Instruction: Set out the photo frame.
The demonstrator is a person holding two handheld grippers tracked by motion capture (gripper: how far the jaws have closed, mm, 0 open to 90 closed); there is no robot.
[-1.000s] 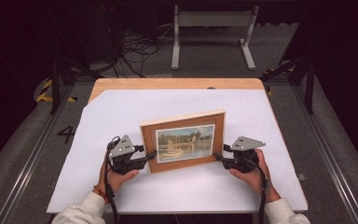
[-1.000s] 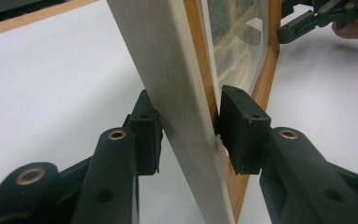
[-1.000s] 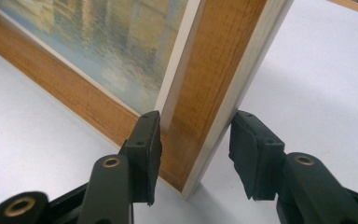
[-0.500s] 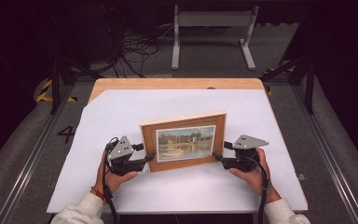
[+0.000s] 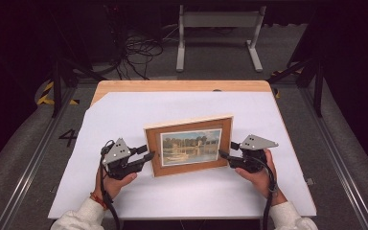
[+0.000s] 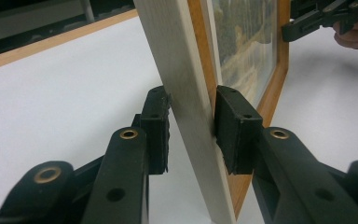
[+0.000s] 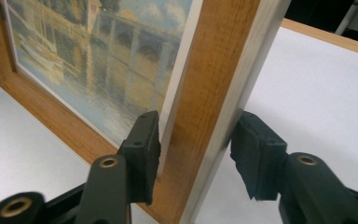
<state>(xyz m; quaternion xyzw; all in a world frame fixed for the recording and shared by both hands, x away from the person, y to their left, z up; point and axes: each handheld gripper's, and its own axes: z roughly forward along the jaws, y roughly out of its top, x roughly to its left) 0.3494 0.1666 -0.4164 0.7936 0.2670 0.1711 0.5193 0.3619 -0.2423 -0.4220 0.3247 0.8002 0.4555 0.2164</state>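
Little has shifted since the earlier frames: both hands sit where they were, and the picture frame (image 5: 189, 145) stands in the same spot, upright on its lower long edge on the white sheet (image 5: 124, 115) covering the table (image 5: 172, 86), somewhat nearer the near edge than the far one, about midway between the left and right edges. Both sets of jaws have just been closing, each with a side rail of the frame between them. Left gripper (image 5: 148, 156) comes in level from the left; in the left gripper view its pads straddle the frame's left rail (image 6: 186, 93), front pad (image 6: 235, 133) against the wood face, rear pad just at the pale back edge, so narrow and seemingly pinching. Right gripper (image 5: 223, 154) mirrors it; in the right gripper view its front pad (image 7: 142, 154) meets the front face, but a sliver of gap shows at the rear pad (image 7: 256, 154), so not yet clamped. Long axis runs left to right, between the two grippers, one short end towards each; each hand is equally near its own end. Any lift looks to depend on both grips holding evenly.
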